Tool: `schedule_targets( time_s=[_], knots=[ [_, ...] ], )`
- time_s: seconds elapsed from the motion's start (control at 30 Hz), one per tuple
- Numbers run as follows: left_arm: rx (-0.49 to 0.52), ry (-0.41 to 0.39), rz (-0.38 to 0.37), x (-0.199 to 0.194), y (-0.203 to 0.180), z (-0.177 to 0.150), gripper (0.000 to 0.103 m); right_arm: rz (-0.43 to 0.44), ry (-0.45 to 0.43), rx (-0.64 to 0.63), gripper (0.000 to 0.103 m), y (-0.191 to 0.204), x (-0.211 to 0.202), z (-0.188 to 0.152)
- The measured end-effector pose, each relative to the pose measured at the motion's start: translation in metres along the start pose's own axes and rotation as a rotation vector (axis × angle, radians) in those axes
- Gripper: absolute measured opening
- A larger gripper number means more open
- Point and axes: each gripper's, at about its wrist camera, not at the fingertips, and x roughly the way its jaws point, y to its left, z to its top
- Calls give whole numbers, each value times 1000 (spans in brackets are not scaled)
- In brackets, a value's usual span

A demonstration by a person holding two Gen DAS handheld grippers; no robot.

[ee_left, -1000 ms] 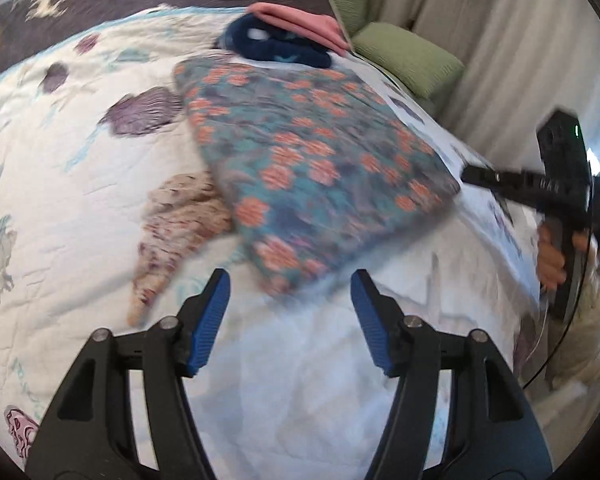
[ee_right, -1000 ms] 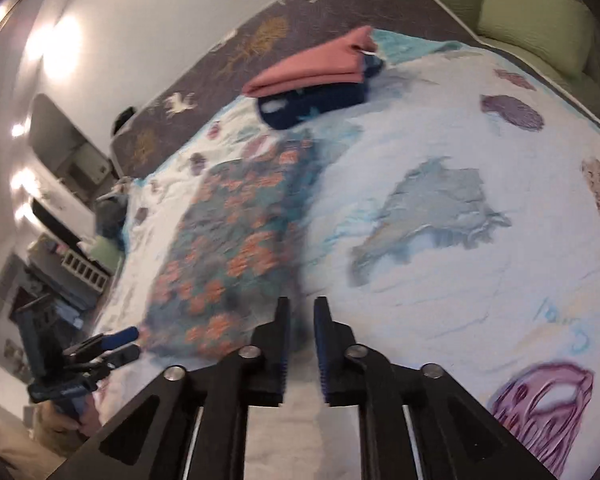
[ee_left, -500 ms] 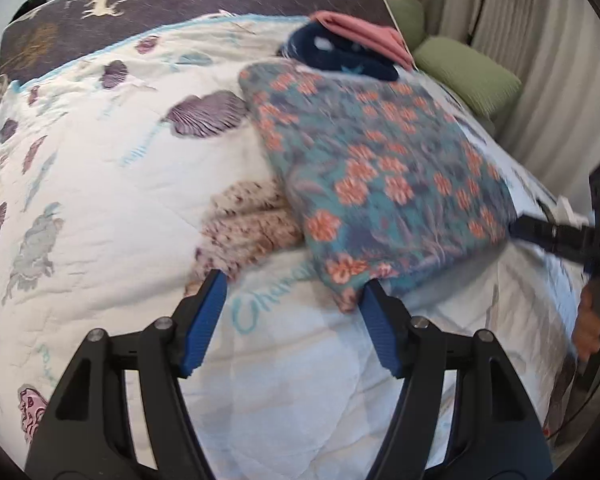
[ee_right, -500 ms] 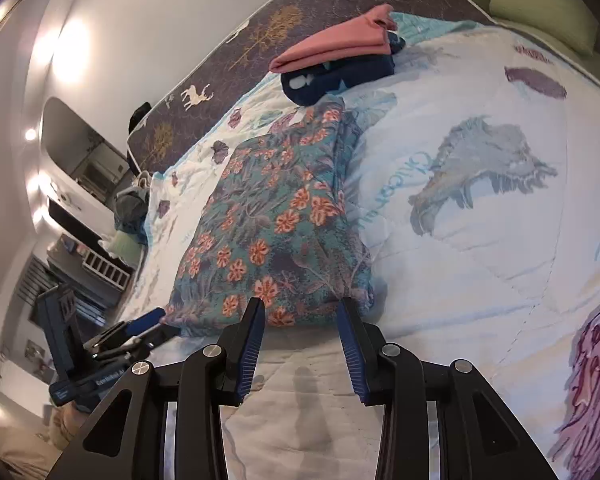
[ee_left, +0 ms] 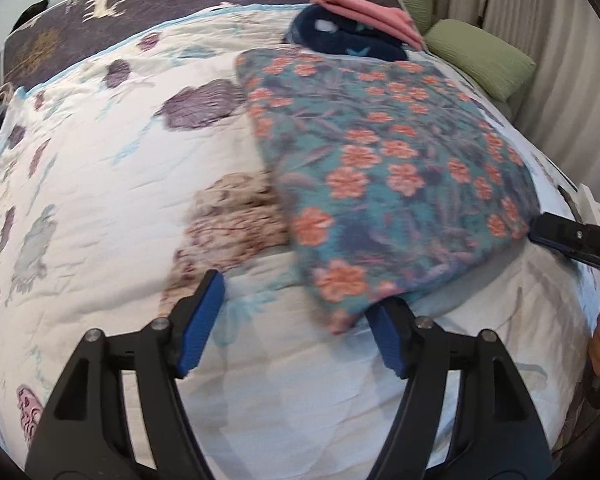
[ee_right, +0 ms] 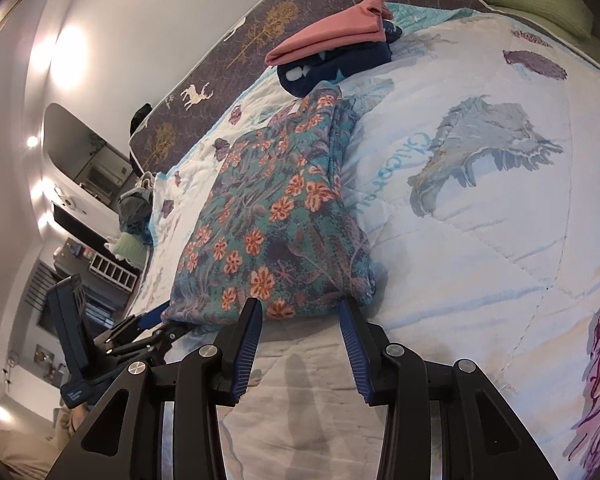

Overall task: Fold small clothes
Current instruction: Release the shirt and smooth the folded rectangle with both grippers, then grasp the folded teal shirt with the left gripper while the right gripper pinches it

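A folded teal garment with orange flowers [ee_left: 384, 176] lies on the white quilted bed; it also shows in the right wrist view [ee_right: 276, 220]. My left gripper [ee_left: 296, 312] is open and empty, its right finger just under the garment's near corner. My right gripper [ee_right: 300, 312] is open and empty at the garment's near edge, jaws straddling that edge. The right gripper shows in the left wrist view [ee_left: 572, 236] at the garment's right corner. The left gripper shows in the right wrist view [ee_right: 156, 320] at the garment's lower left corner.
A folded pink garment [ee_right: 336, 32] lies on a folded navy one [ee_right: 332, 68] beyond the floral garment. Green pillows [ee_left: 480, 56] lie at the bed's far right. A dark deer-print headboard panel [ee_right: 260, 28] runs along the back. Shelves [ee_right: 92, 200] stand left.
My right gripper went from shut to open and closed in on the garment's near edge. My left gripper moved up to the garment's corner, staying open.
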Motion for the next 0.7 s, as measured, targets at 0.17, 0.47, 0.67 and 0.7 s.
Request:
schedule_targets(
  time_s=[0.17,0.47,0.67,0.7],
  knots=[
    [9,-10,60,-9,13,-12,76,7,1,9,41,-2,0,1],
    [-12,-76,-177,-61,14,7,74,64,-63,51,43,-7,-40,24],
    [26,-59,-244,-12,-17,46,73,156,-71,-33,39,25,-18,60],
    [9,-1,-200,9,-16,46,73,163,-34,-16,37,23,-2,63]
  ],
)
